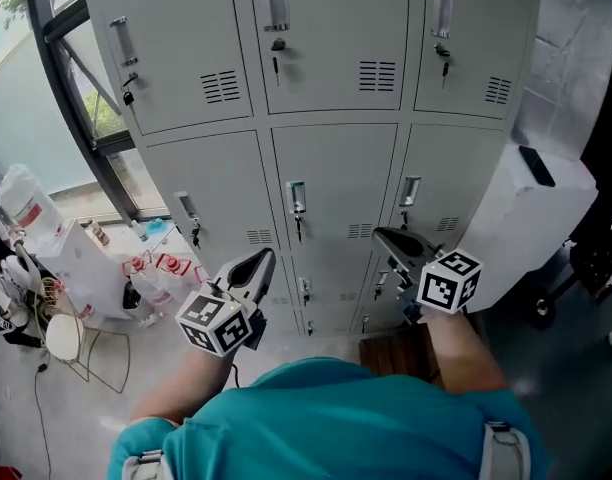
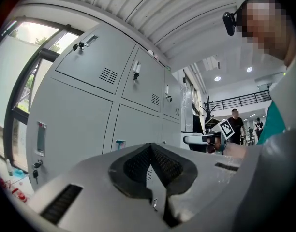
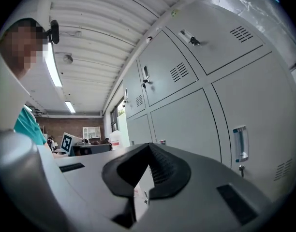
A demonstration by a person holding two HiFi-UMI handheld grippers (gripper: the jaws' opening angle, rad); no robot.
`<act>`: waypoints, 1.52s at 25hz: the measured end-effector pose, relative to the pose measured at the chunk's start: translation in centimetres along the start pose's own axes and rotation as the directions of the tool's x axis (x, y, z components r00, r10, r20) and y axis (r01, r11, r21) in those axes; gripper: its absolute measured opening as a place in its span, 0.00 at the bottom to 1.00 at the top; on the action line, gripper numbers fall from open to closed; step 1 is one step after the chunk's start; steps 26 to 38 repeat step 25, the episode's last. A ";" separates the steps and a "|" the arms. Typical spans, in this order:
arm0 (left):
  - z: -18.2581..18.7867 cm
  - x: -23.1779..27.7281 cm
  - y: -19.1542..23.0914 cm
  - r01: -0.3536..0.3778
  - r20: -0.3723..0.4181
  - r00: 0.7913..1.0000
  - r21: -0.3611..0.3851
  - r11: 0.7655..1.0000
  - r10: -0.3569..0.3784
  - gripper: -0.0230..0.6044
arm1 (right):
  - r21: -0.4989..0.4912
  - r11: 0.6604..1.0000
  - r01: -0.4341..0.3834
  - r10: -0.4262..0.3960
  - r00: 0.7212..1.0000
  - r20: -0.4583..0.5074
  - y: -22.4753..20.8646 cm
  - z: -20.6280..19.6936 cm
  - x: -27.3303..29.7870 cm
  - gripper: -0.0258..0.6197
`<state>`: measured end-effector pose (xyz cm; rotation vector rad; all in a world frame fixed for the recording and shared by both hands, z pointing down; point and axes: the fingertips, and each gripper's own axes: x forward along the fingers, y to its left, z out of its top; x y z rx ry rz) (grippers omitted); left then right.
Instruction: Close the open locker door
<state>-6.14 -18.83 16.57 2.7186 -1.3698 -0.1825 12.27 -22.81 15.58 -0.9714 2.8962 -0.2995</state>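
- The left gripper point(image 1: 264, 258) is closed on nothing, its jaw tips meeting in its own view point(image 2: 150, 147). The right gripper point(image 1: 384, 236) is closed and empty too point(image 3: 149, 147). We hold both up in front of the lockers point(image 1: 331, 168), touching none of them.
- The lockers fill the wall straight ahead in rows of grey doors. Every door we can see lies flush with its frame. We find no open one, so the task's door is either already shut or outside these views.
- We judge such a door to be thin painted sheet metal: light, stiff, free on its hinges and likely to rattle or bounce back if pushed hard.
- The paint looks smooth, so pinching a panel would slip. We would press with closed jaw tips on the free edge beside the handle point(image 1: 297, 197), well away from the hinges.
- A key point(image 1: 298, 230) hangs below that handle, and we would keep the tips off it.
- Only the head view shows all the lockers at once, both grippers side by side, the white wrapped unit point(image 1: 531, 208) at the right and the bottles point(image 1: 26, 203) on the floor at the left.
- The left gripper view adds the window point(image 2: 20, 76) beside the end column and people point(image 2: 234, 123) far down the room.
- The right gripper view shows the ceiling lights point(image 3: 53, 69) and the doors seen edge-on, all level with one another.
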 end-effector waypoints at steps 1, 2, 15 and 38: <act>0.0 -0.3 0.3 0.003 0.001 1.000 0.002 1.000 -0.003 0.04 | -0.009 1.000 0.002 -0.002 1.000 0.000 0.3 -0.1 0.3 0.04; 0.0 -0.6 0.7 0.005 0.005 1.000 0.000 1.000 -0.005 0.04 | -0.015 1.000 0.006 -0.006 1.000 -0.005 0.6 -0.3 0.5 0.04; -1.6 -1.2 1.9 0.017 0.003 1.000 -0.081 0.997 -0.017 0.04 | -0.058 0.996 0.062 -0.066 0.995 -0.068 0.5 -1.6 0.3 0.04; -1.8 -0.9 2.3 -0.007 0.005 1.000 -0.102 0.995 0.008 0.04 | -0.058 0.997 0.045 -0.049 0.996 -0.068 0.0 -1.7 0.3 0.04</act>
